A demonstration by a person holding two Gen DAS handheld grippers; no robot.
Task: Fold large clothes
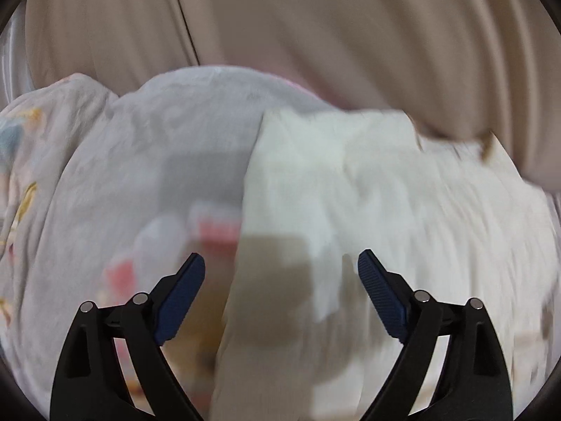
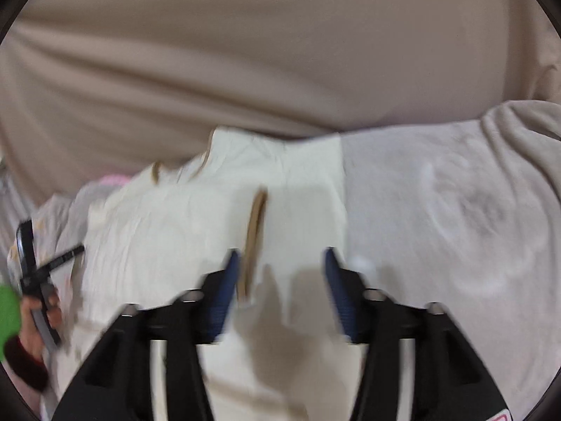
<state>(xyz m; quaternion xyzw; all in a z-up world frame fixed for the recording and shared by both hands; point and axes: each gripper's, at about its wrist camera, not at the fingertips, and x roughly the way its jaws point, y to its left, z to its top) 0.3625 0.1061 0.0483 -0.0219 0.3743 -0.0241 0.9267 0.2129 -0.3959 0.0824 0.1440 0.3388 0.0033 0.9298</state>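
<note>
Cream garment [image 1: 385, 193] lies flat on a grey printed blanket [image 1: 147, 161], long axis running away from both cameras. Creased, tan trim strip [image 2: 254, 242] along it; blurred. Left tool [image 1: 281, 294] and right tool [image 2: 282, 293]: jaws apart, empty, above it.

The right tool [image 2: 282, 263] filled the lower centre of the frame, its blue-padded fingers [image 2: 221, 298] spread apart with nothing between them, above a cream white garment [image 2: 168, 231]. A tan strip [image 2: 254, 231] of that garment ran just beside the left-hand finger; whether they touched was lost in blur. To the right lay a pale grey blanket [image 2: 455, 217], its edge meeting the garment. Beige fabric [image 2: 263, 52] filled the upper half. At the lower left edge the left tool [image 2: 38, 263] showed, held in a hand [image 2: 35, 326]
</note>
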